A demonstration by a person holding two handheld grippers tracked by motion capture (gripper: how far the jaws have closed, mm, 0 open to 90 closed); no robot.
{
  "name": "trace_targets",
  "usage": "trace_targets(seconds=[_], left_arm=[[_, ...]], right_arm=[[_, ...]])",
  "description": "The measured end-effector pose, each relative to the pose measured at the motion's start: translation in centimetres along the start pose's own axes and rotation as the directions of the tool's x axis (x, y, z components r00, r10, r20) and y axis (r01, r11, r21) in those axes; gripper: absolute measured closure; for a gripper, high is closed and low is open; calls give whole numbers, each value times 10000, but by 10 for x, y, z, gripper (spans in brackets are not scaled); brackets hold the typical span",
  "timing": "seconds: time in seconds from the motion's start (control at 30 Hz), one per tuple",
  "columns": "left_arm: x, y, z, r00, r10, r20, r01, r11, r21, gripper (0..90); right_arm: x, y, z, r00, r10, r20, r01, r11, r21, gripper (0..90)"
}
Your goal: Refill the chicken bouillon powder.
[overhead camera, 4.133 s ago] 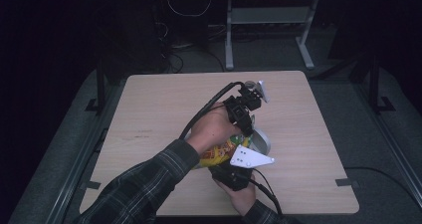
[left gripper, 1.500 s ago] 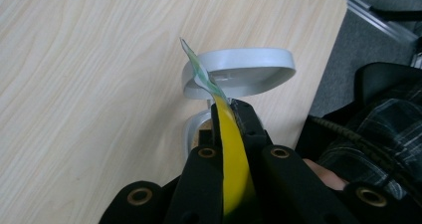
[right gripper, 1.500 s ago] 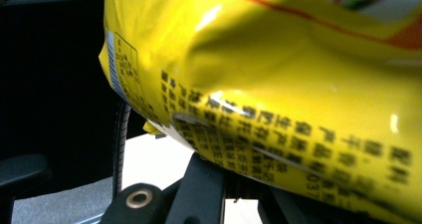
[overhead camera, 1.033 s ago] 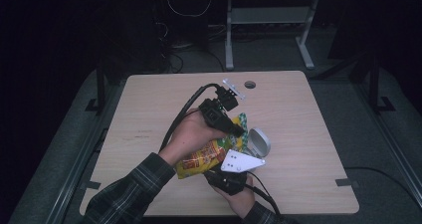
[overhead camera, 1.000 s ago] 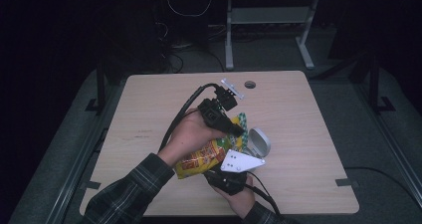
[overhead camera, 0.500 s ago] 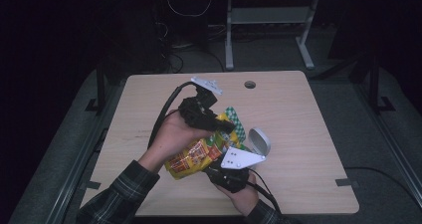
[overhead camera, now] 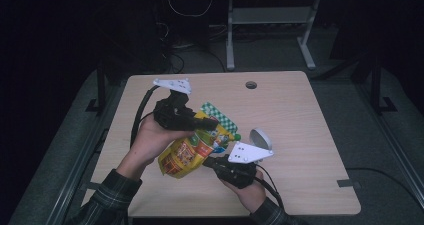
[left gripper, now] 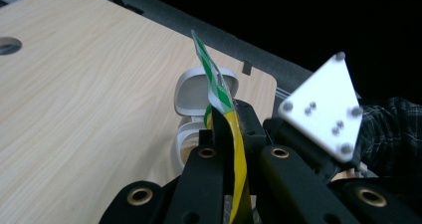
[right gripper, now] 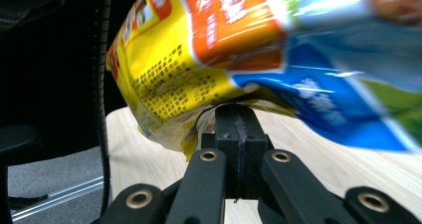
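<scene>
Crinkly yellow-orange snack pouch (overhead camera: 192,147) slung between my tongs: left tongs (overhead camera: 212,125) pinching green-checked top edge, right tongs (overhead camera: 206,161) clamped on lower edge, long axis slanting toward left.

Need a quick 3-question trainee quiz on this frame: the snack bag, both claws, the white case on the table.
1. True or false: the left claw is shut on the top edge of the snack bag.
2. What does the right claw grip? A) the table edge B) the bag's lower edge C) the white case
3. In the left gripper view, is the lid of the white case open or closed?

Key: 1 true: its jaws pinch the green checkered top strip. 2 B: its jaws close on the yellow bottom fold, with the bag lifted off the table. 3 open: the lid stands up behind the base.
</scene>
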State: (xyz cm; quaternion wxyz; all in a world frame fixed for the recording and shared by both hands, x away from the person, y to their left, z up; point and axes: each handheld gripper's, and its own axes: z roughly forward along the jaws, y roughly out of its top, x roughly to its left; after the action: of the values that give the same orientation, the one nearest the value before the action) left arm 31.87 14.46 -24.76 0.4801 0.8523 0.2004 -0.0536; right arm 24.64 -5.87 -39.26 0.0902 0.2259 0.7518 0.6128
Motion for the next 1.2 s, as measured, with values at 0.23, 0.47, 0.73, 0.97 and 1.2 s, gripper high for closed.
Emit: trace_targets(seconds=[0.23, 0.47, 0.73, 0.97, 1.2], left_arm=[[10, -18, -12, 10000, 47, -32, -49, 9971, -755, 900], [20, -34, -21, 9995, 77, -322, -119, 9914, -1300, 900], [34, -57, -34, 9949, -56, -1003, -159, 9771, -2122, 900], [45, -74, -43, 9825, -277, -1841, -227, 9636, -2666, 900], [66, -90, -48, 9675, -660, -2439, -162, 9472, -3203, 900]], right_arm=[[-8, 6, -12, 9995, -42, 313, 38, 9999, 122, 900], [-18, 9, -22, 9988, -70, 483, 51, 9992, 402, 900], [-27, 9, -40, 9984, -142, 547, 101, 9972, 735, 900], [-34, 7, -58, 9976, -109, 689, 55, 9969, 785, 900], [-38, 3, -73, 9978, -27, 664, -28, 9966, 825, 900]])
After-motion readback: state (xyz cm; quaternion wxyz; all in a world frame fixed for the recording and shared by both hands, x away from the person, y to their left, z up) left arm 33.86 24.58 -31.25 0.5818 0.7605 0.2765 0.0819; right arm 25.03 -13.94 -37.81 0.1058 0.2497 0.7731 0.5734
